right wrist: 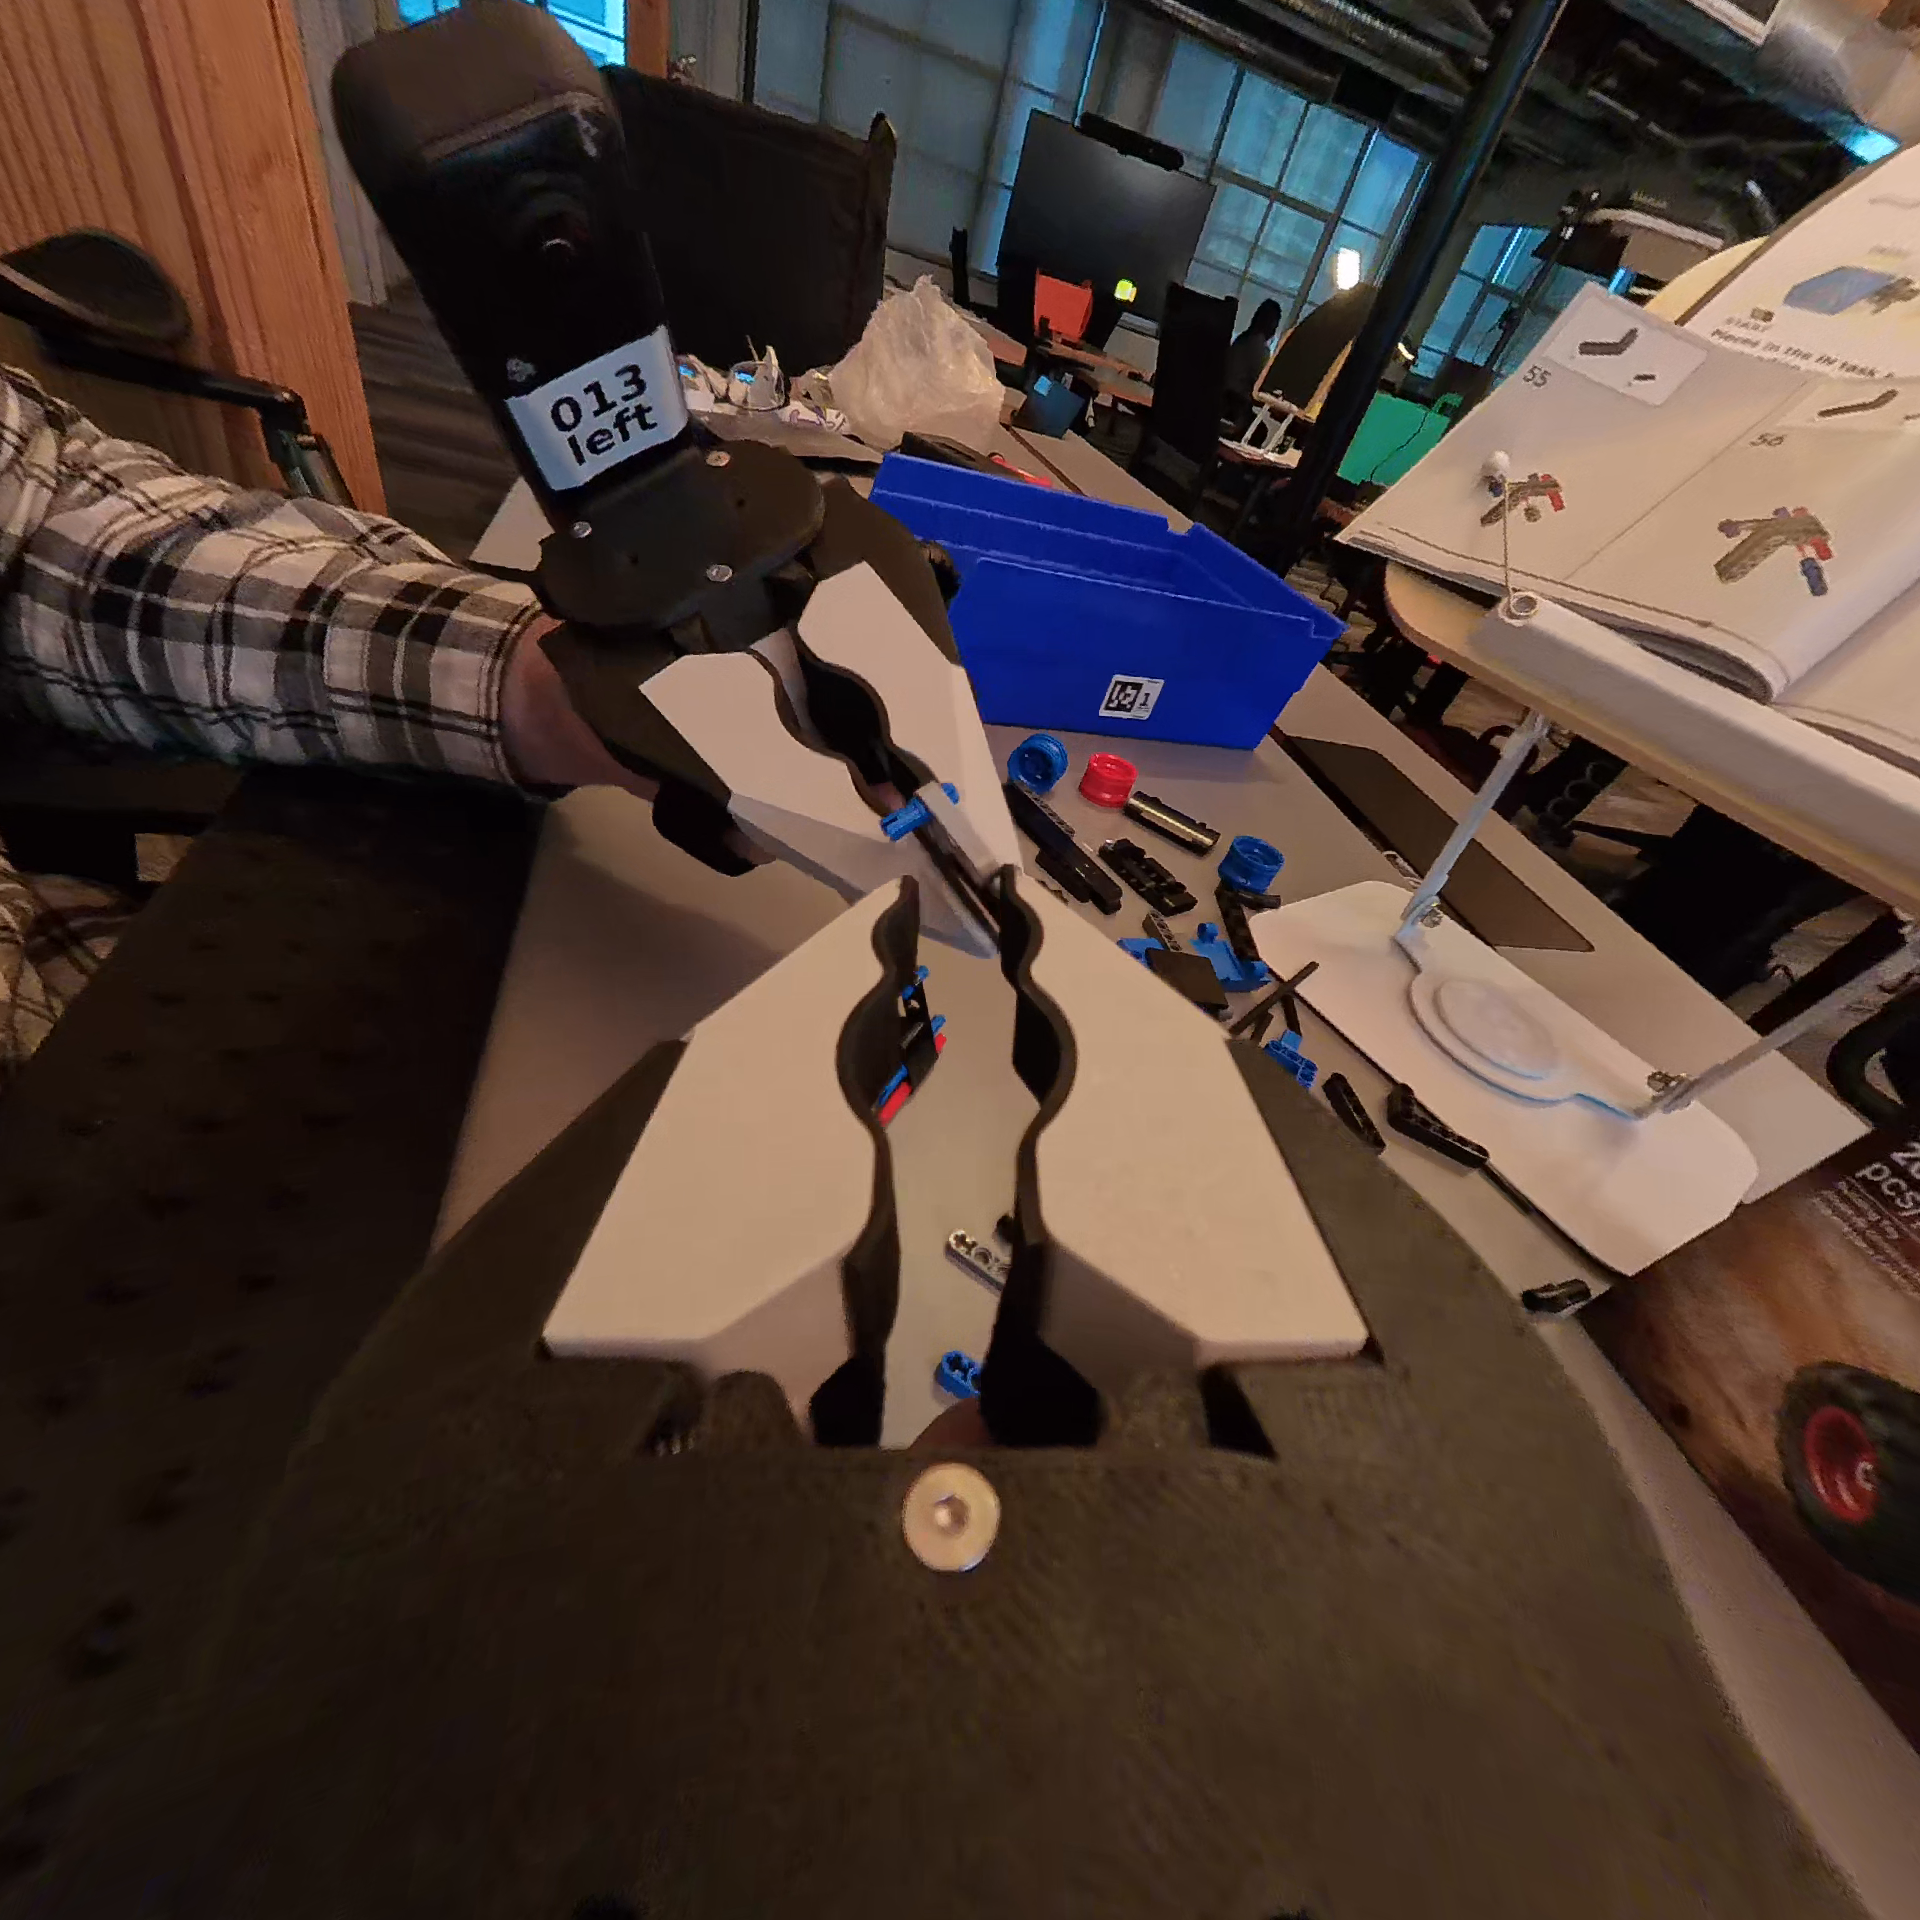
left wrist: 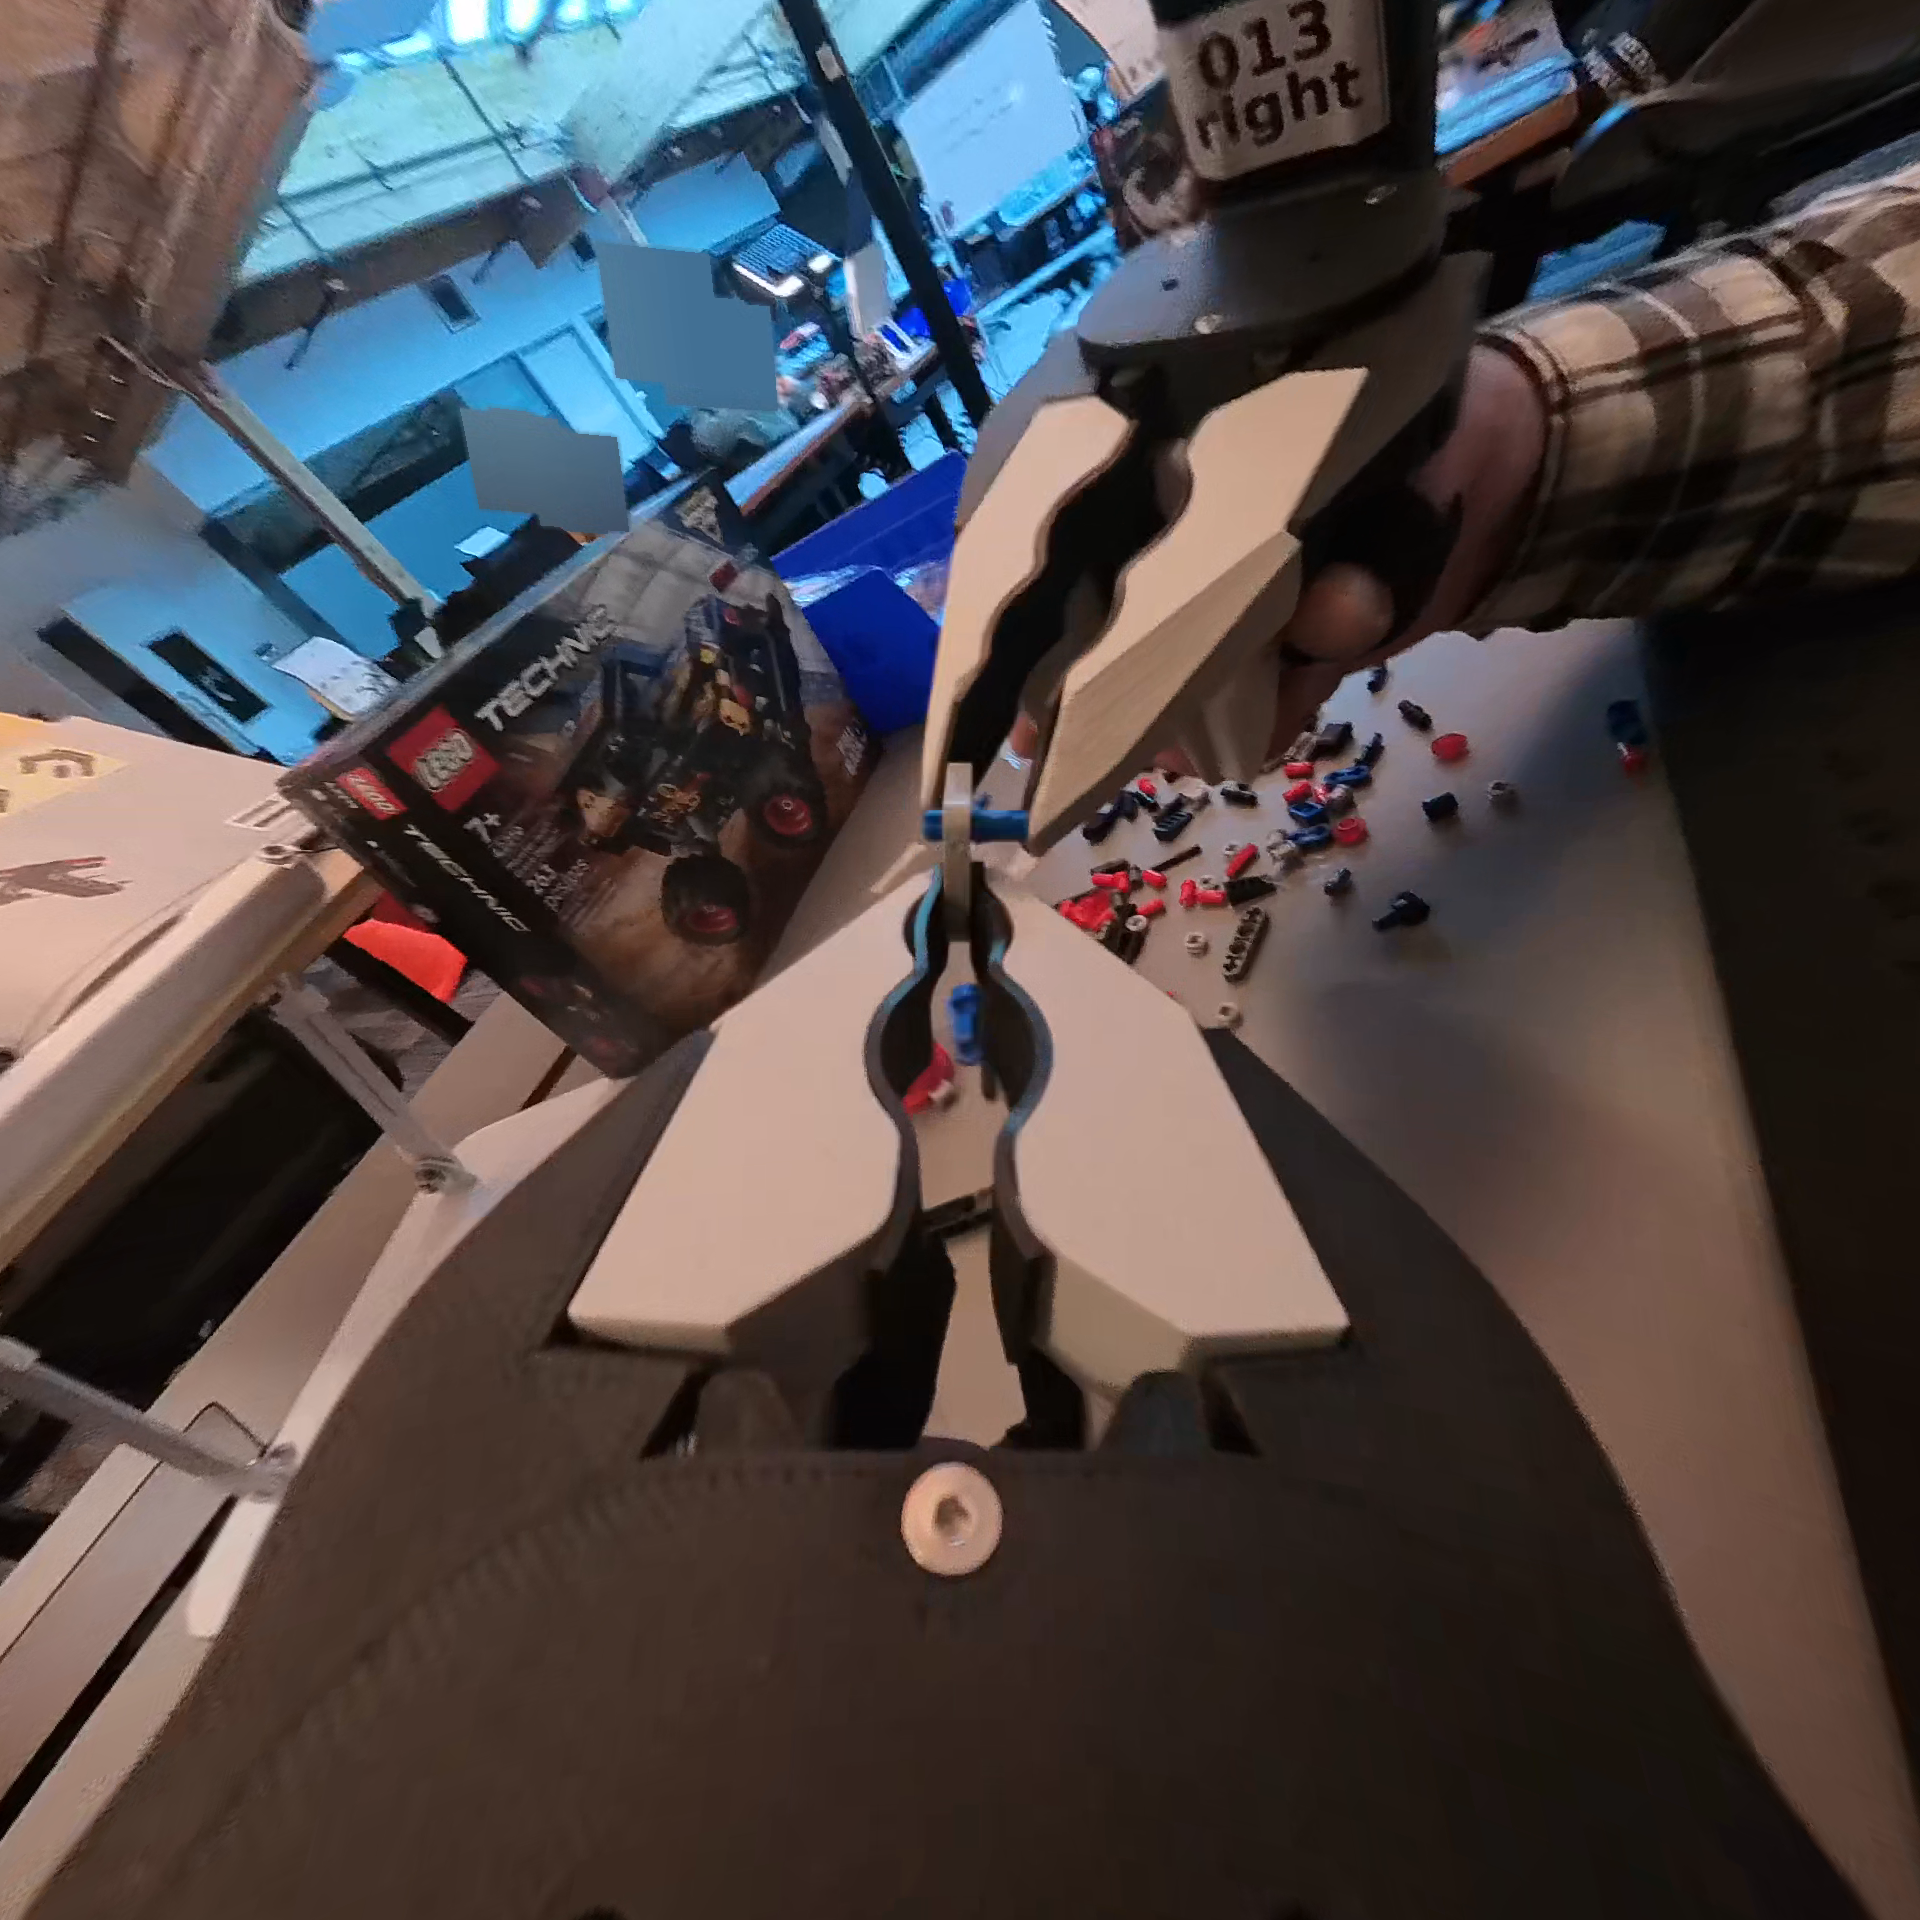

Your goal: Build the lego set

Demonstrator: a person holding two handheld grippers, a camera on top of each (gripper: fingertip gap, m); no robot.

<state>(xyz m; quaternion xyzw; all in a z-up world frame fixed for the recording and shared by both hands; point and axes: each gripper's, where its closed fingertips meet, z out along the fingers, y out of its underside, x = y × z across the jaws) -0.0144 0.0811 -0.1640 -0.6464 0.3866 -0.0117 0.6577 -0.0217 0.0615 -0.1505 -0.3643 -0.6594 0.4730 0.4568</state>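
- Set box (left wrist: 582, 821): stands tilted at the left of the counter (left wrist: 1455, 1195) in the left wrist view, with a blue bin (left wrist: 883, 582) behind it.
- Left hand-held gripper (left wrist: 958, 883): its fingers are pressed together on a light grey beam (left wrist: 958, 831) held upright at the tips. A blue pin (left wrist: 997, 824) runs crosswise through the beam's upper end.
- Right hand-held gripper (left wrist: 1003, 821): comes in from the upper right in the left wrist view, held by a hand (left wrist: 1455, 520) in a plaid sleeve. Its fingers are slightly spread, with the tips on either side of the blue pin; whether they touch it cannot be told.
- Loose pieces (left wrist: 1247, 831): small red, blue and black parts scattered on the counter to the right of both grippers.
- Right wrist view: the left hand-held gripper (right wrist: 961, 883) enters from the left, carrying the beam (right wrist: 935, 821) with a blue pin (right wrist: 899, 821). The blue bin (right wrist: 1101, 613) sits behind, and black beams and blue and red wheel hubs (right wrist: 1107, 779) lie near it.
- Instruction booklet (right wrist: 1662, 499): lies open on a white stand (right wrist: 1507, 1060) at the far right.
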